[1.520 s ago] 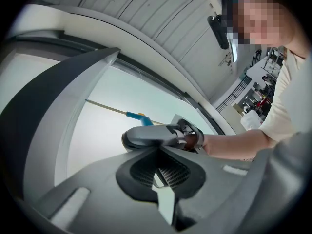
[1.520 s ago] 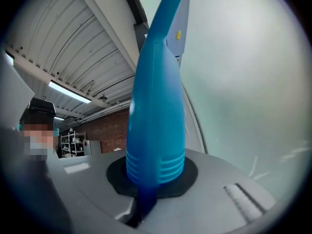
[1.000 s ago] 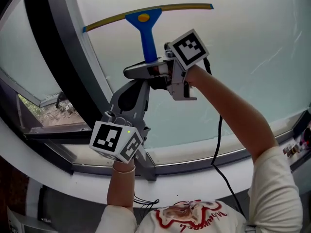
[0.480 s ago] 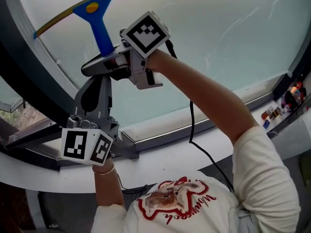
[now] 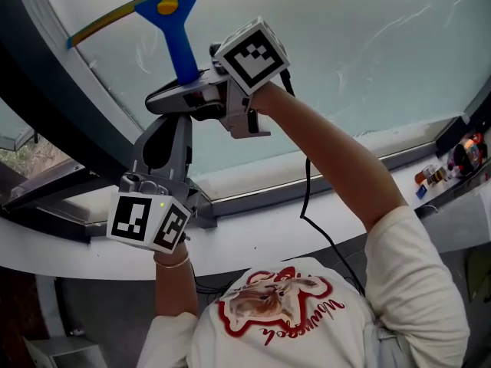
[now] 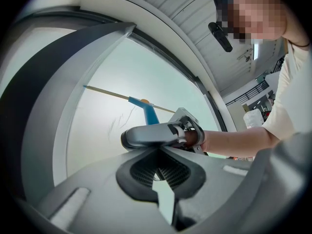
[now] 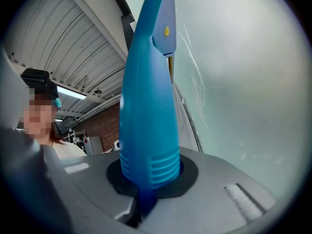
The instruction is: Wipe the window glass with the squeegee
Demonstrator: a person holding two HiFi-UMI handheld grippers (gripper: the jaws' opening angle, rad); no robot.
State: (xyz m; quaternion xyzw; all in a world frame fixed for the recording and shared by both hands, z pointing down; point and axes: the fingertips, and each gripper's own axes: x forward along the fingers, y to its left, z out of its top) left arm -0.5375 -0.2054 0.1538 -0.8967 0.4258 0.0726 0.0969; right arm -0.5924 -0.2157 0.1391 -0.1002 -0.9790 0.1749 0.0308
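Closest to me, the left claw [image 6: 161,179] sits low above the sill [image 5: 253,232]. Its two sides are pressed together on nothing, with the tips just under the other gripper. My guess is it's parked there to stay out of the stroke.

Above it, the right claw [image 7: 148,179] is clamped on the ribbed end of the squeegee [image 5: 180,44]'s blue handle, arm stretched up. Gripping that far back makes sense to me: more reach, and the blade can lie flat.

Further out, the yellow-edged blade runs across the top of the window glass [image 5: 368,60], one end near the dark frame [image 5: 46,106]. It looks pressed to the pane, though I can't confirm contact. Faint streaks show right of the handle, so I'd say plenty of glass is left to wipe.
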